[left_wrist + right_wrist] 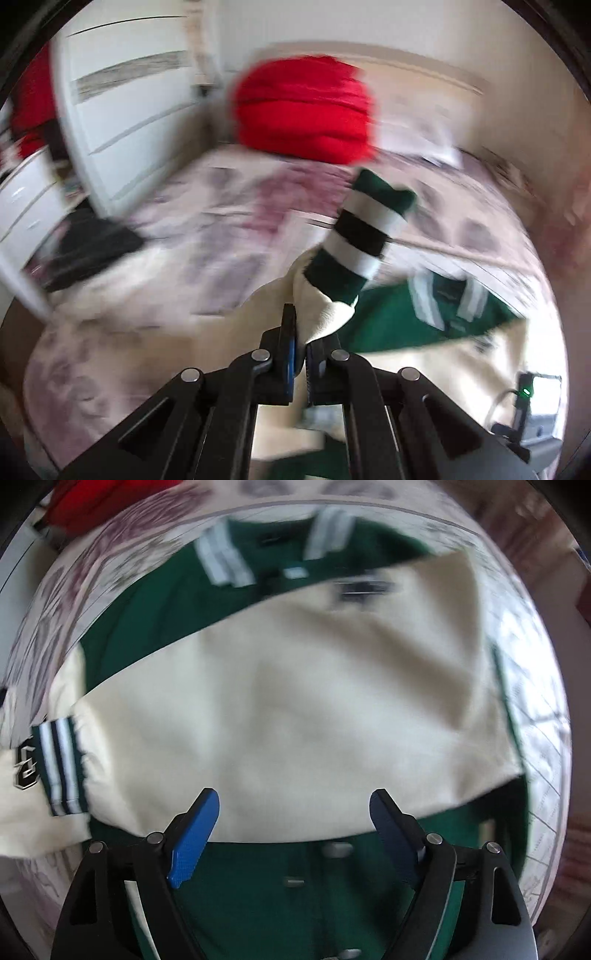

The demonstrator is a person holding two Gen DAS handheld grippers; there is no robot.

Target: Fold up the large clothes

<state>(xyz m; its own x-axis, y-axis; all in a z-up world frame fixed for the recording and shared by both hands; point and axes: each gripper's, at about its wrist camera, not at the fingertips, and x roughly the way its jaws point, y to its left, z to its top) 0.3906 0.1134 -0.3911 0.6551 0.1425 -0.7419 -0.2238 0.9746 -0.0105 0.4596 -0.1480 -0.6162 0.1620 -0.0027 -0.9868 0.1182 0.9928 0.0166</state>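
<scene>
A green varsity jacket (155, 602) with cream sleeves lies on the bed. One cream sleeve (295, 709) is folded across its front, its striped cuff (61, 764) at the left. My left gripper (301, 332) is shut on the other cream sleeve (317, 310) and holds it up, with the green-and-white striped cuff (362, 232) standing above the fingers. The jacket's collar (447, 295) shows in the left wrist view to the right. My right gripper (293, 805) is open and empty, just above the folded sleeve's lower edge and the green front with snaps (295, 880).
The bed (184, 229) has a pale floral cover. A red folded pile (303, 110) sits at its far end by a pillow (417, 136). A dark garment (92, 247) lies at the left edge. White drawers (125, 92) stand left of the bed.
</scene>
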